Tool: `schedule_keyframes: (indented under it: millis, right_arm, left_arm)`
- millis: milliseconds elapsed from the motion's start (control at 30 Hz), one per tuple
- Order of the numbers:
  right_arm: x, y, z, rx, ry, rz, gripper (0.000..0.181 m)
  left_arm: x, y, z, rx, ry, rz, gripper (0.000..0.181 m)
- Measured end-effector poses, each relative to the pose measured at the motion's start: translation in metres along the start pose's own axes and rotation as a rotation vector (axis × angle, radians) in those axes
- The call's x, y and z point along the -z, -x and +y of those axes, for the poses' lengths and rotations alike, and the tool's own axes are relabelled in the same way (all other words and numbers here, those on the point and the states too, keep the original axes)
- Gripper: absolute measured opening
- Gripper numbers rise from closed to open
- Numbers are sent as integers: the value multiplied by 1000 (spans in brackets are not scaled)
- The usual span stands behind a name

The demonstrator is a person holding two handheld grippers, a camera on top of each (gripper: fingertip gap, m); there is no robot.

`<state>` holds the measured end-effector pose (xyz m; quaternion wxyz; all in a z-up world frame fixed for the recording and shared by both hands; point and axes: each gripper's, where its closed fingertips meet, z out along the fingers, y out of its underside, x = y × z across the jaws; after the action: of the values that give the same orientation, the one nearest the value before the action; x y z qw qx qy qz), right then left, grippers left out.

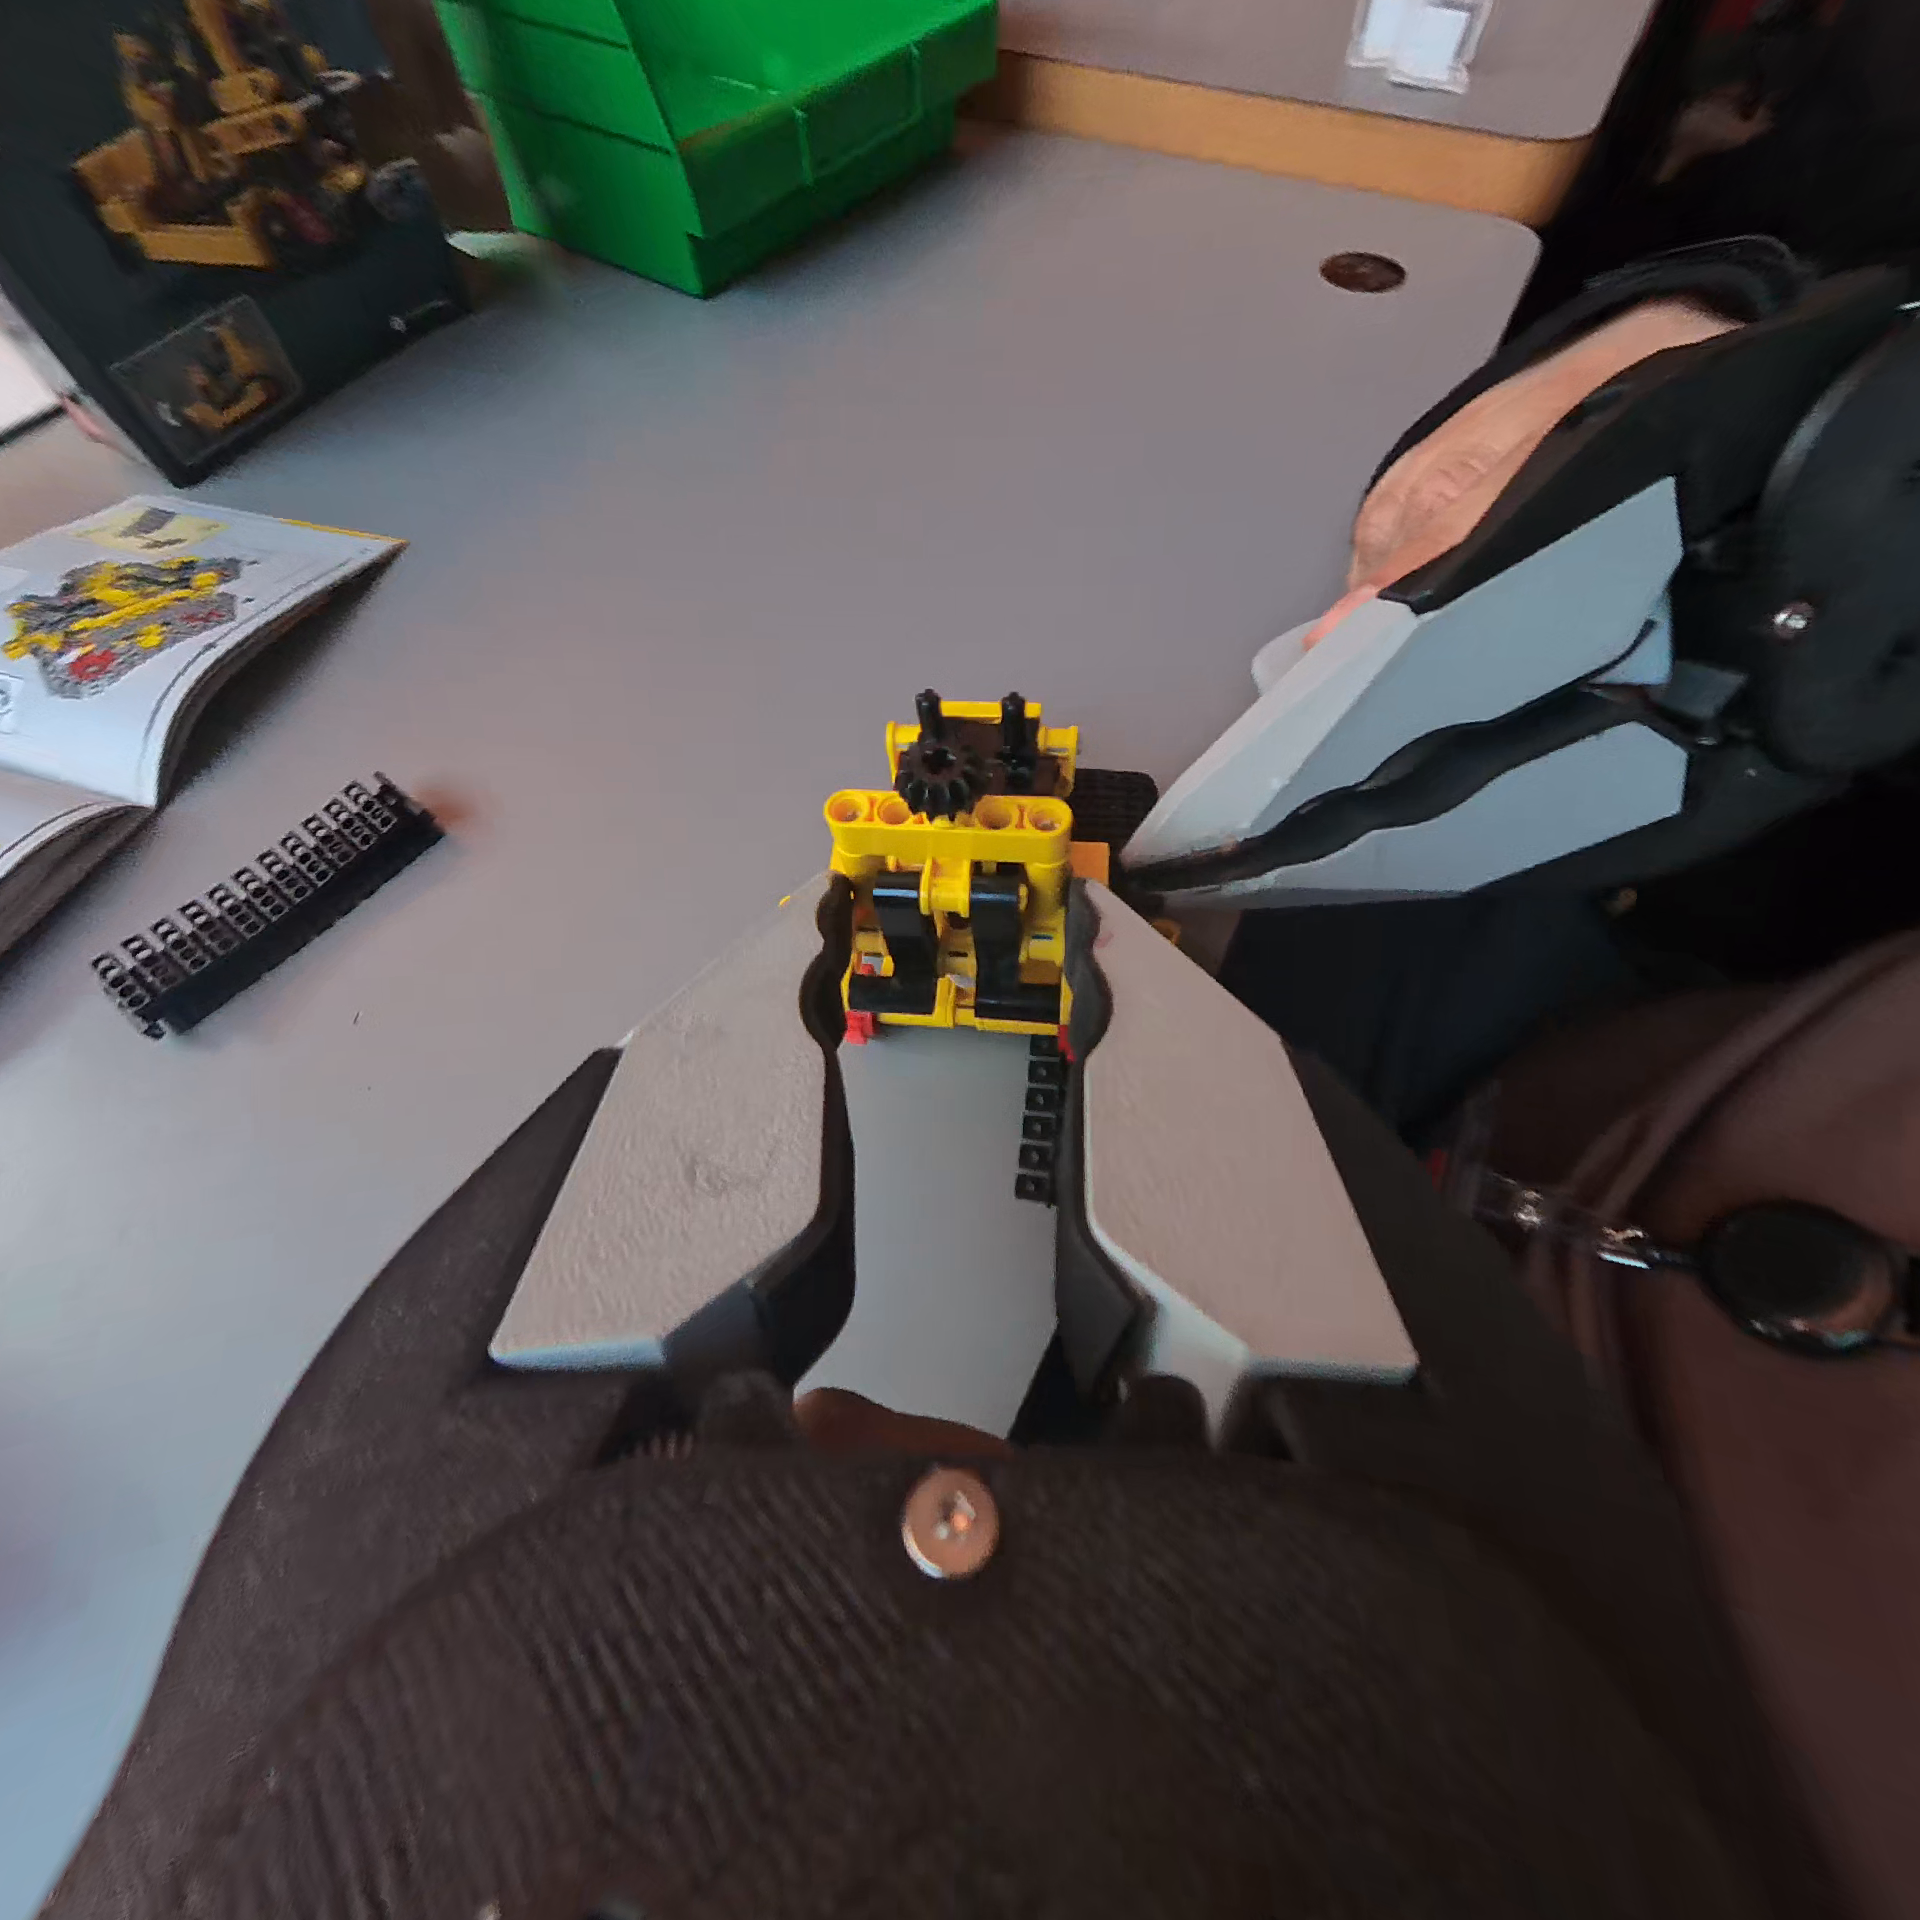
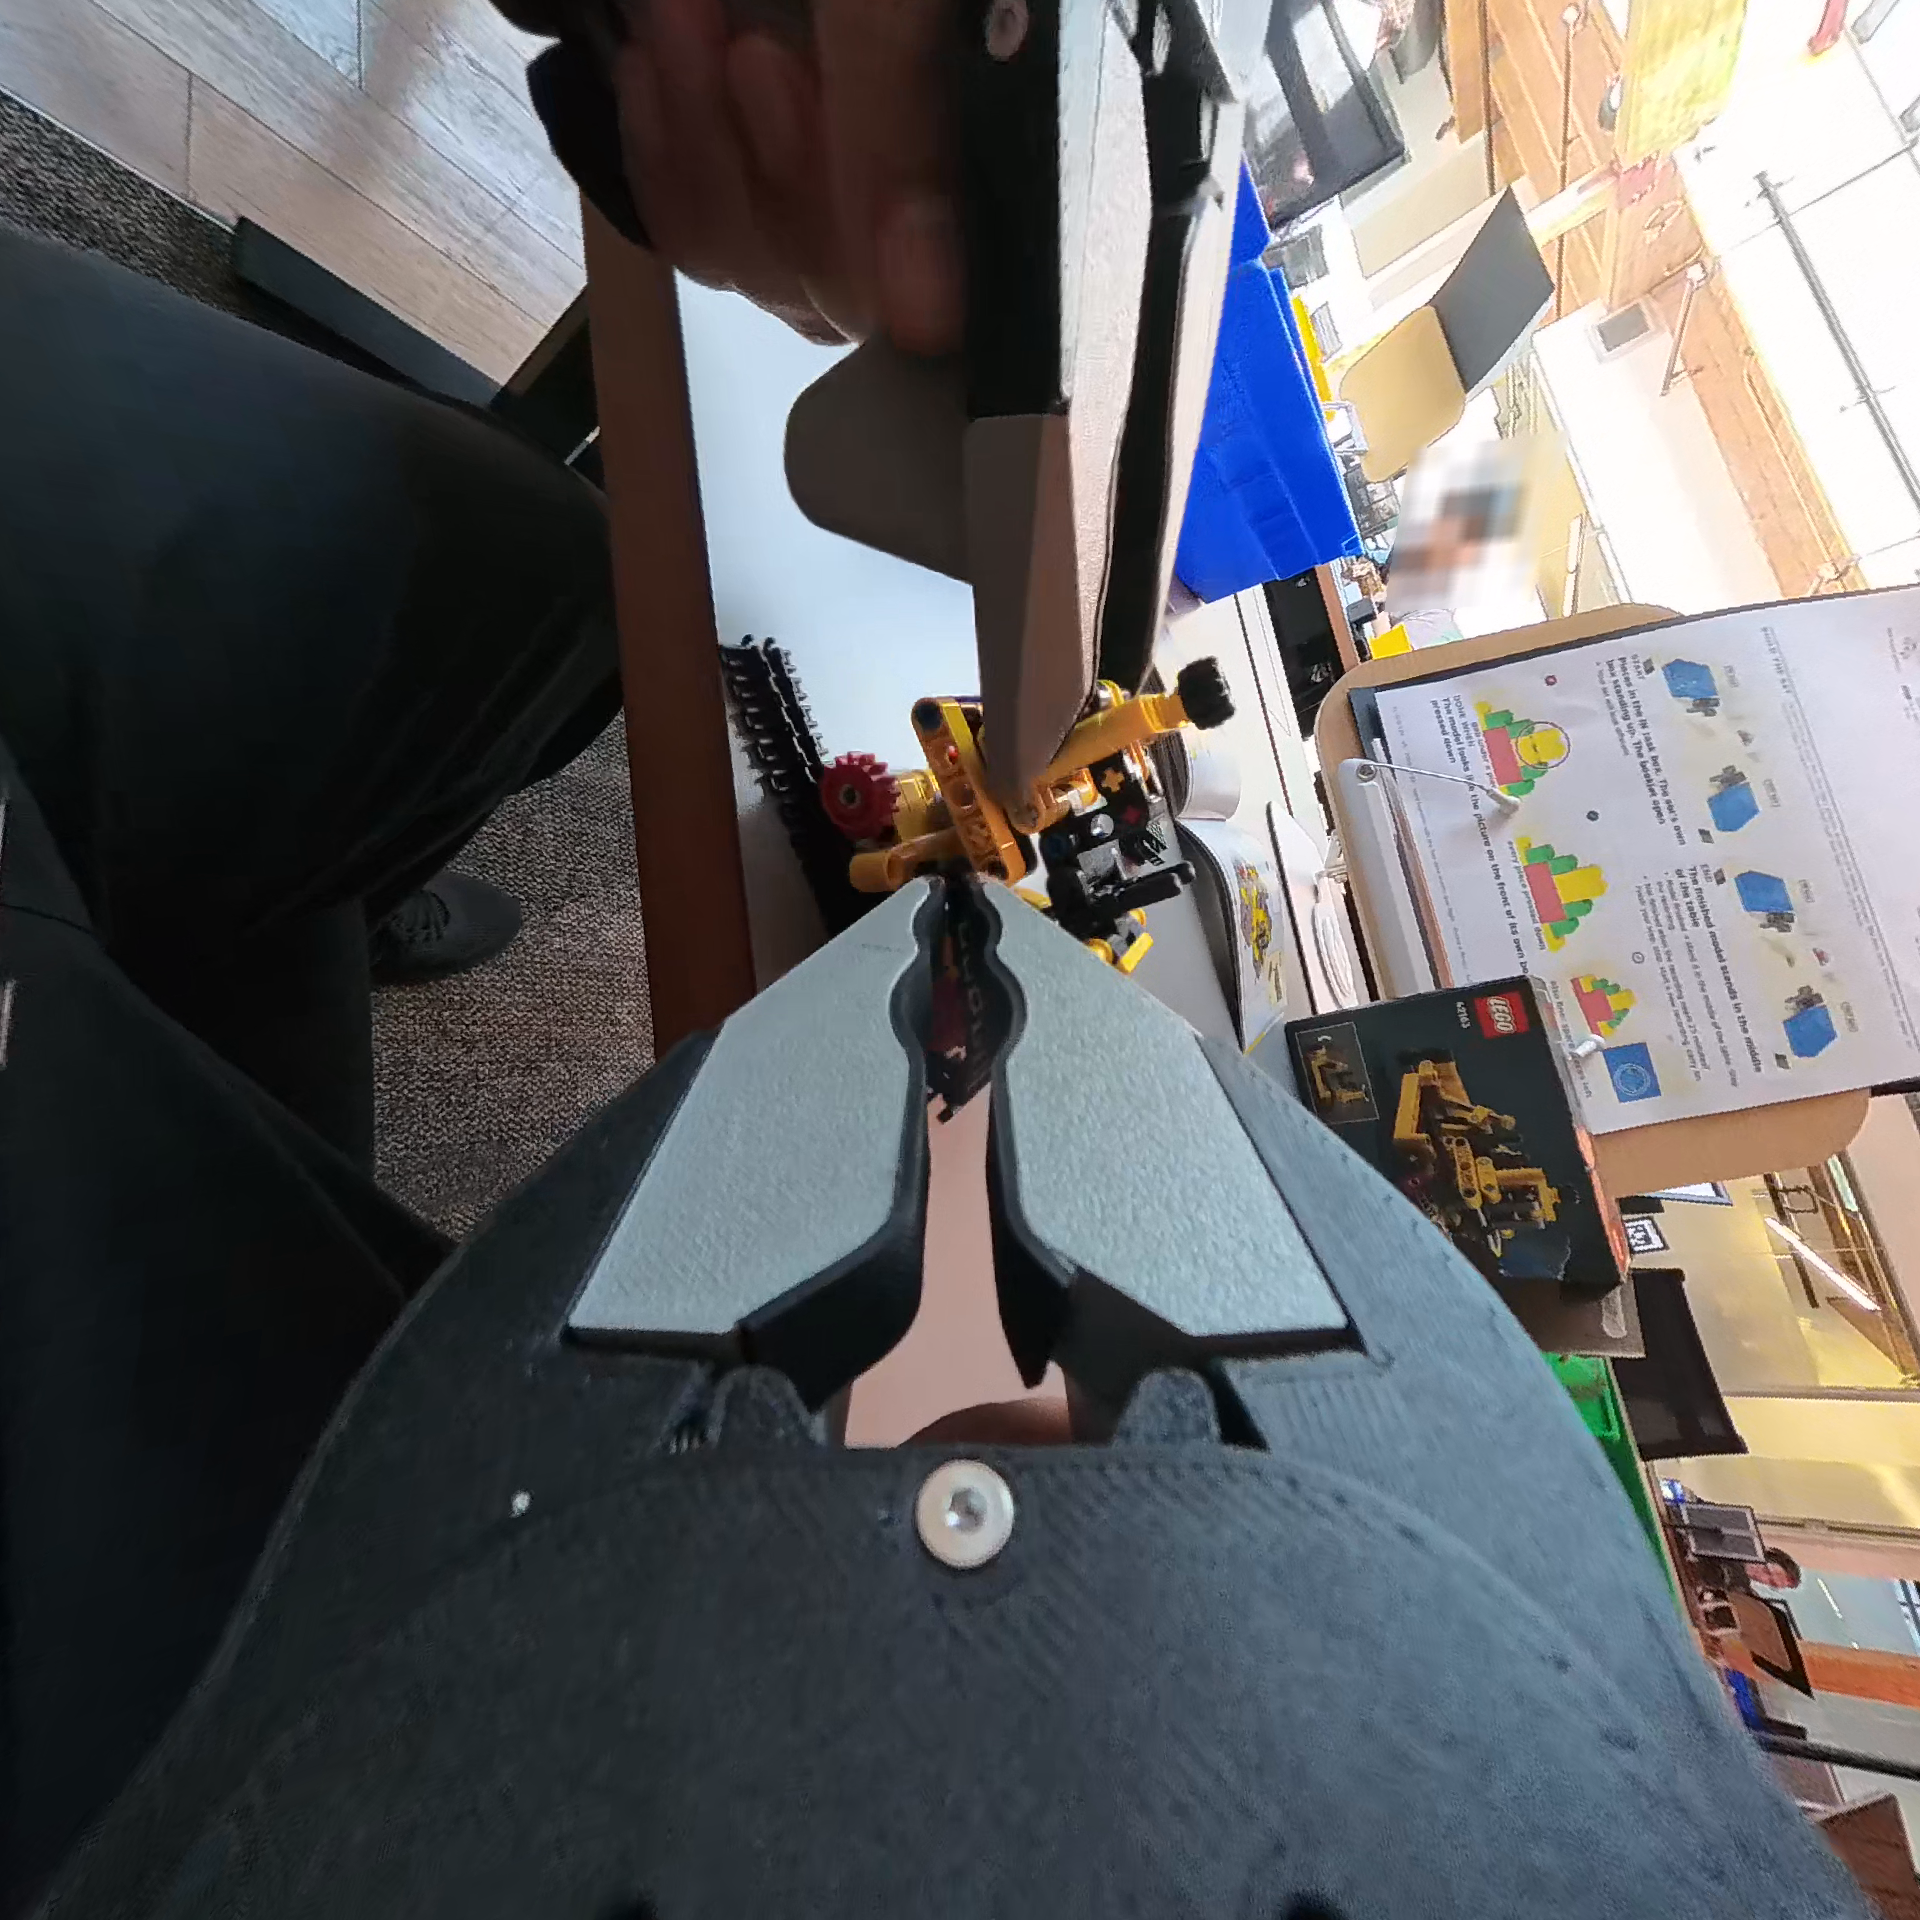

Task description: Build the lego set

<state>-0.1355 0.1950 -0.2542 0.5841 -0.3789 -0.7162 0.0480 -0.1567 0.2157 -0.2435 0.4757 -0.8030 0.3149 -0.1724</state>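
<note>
1. Left wrist view shows the left gripper [image 1: 956,956] with its two fingers pinching the yellow and black lego model [image 1: 961,883] from both sides, holding it above the grey table [image 1: 727,571].
2. On top of the model there is a black gear [image 1: 933,777], and a short strip of black track [image 1: 1042,1117] hangs from the model's right side, between the fingers.
3. The right gripper [image 1: 1138,868] comes from the right, and its tips are at the right side of the model.
4. Right wrist view shows the right gripper [image 2: 961,904] with its fingers pressed almost together on a thin dark piece [image 2: 958,1013]; what this piece is I cannot tell.
5. In this view a red gear [image 2: 858,798] sits at one end of the model [image 2: 997,810], and the left gripper's finger [image 2: 1039,582] covers its middle.
6. Another black track strip [image 1: 265,904] lies flat on the table, left of the model and well apart from it.
7. An open instruction booklet [image 1: 156,644] lies near this strip, and behind stand the lego box [image 1: 208,208] and a green bin [image 1: 727,125].
</note>
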Motion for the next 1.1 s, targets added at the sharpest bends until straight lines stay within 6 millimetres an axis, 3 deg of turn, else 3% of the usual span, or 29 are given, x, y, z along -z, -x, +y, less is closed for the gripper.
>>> schedule_keyframes:
  millis: [367,633,1000,1100]
  right_arm:
    - [-4,-1,-4,118,17,11,0]
    - [-8,3,-14,147,-17,6,0]
    - [-11,8,-24,155,-40,10,0]
    - [-9,6,-22,146,-39,14,0]
  left_arm:
    - [8,4,3,62,-82,-155,38]
    - [23,1,12,87,-54,-152,43]
    - [34,0,18,100,-68,-174,29]
    - [43,5,22,95,-57,-196,44]
